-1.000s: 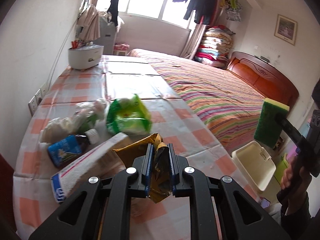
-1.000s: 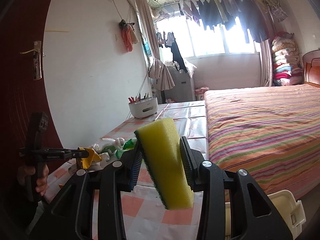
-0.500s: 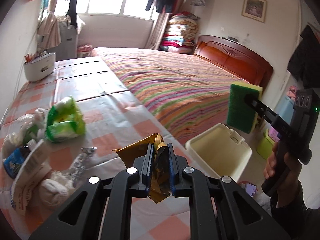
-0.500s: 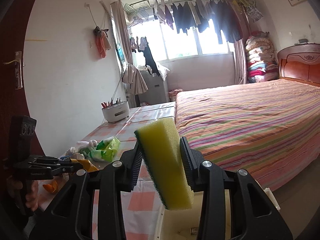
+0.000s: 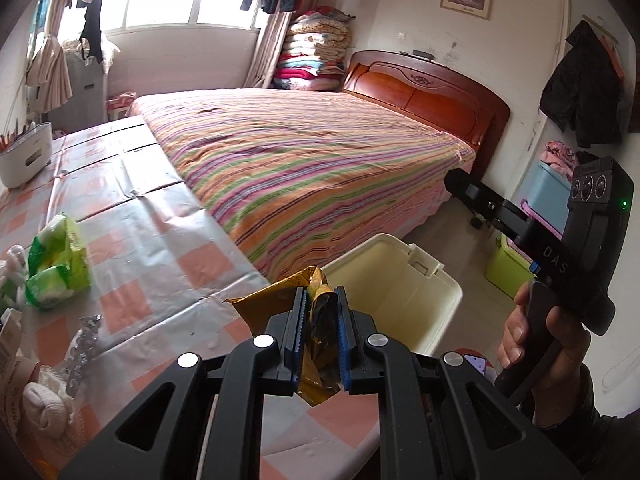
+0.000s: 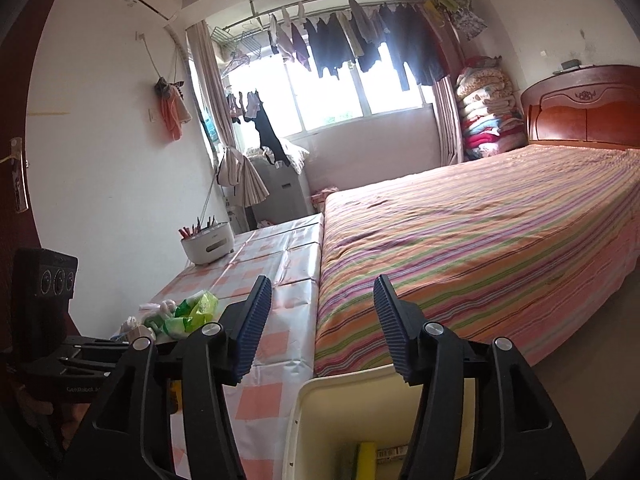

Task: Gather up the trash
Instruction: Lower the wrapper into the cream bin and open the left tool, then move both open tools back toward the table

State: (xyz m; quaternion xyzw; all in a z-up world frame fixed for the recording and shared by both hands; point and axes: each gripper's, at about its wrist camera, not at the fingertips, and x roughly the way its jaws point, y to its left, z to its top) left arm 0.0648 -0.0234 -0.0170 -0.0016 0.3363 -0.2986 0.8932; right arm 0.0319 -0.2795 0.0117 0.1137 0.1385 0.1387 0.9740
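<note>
My left gripper (image 5: 319, 312) is shut on a crumpled gold foil wrapper (image 5: 316, 328) and holds it over the table's front right edge, beside the cream bin (image 5: 394, 292) on the floor. My right gripper (image 6: 322, 320) is open and empty above the same bin (image 6: 340, 420). A yellow-green sponge (image 6: 367, 460) lies inside the bin. The right gripper also shows in the left wrist view (image 5: 454, 182), above and right of the bin. More trash lies on the table: a green packet (image 5: 56, 260), a silver foil scrap (image 5: 82, 344) and white wads (image 5: 44, 400).
The checked tablecloth (image 5: 160, 248) covers the table along the left wall. A striped bed (image 5: 312, 160) stands right against it. A white holder with pens (image 6: 208, 242) sits at the table's far end. Coloured boxes (image 5: 508, 264) stand on the floor at the right.
My right gripper has opened and the sponge has dropped into the bin. My left gripper has swung right with the wrapper, closer to the bin.
</note>
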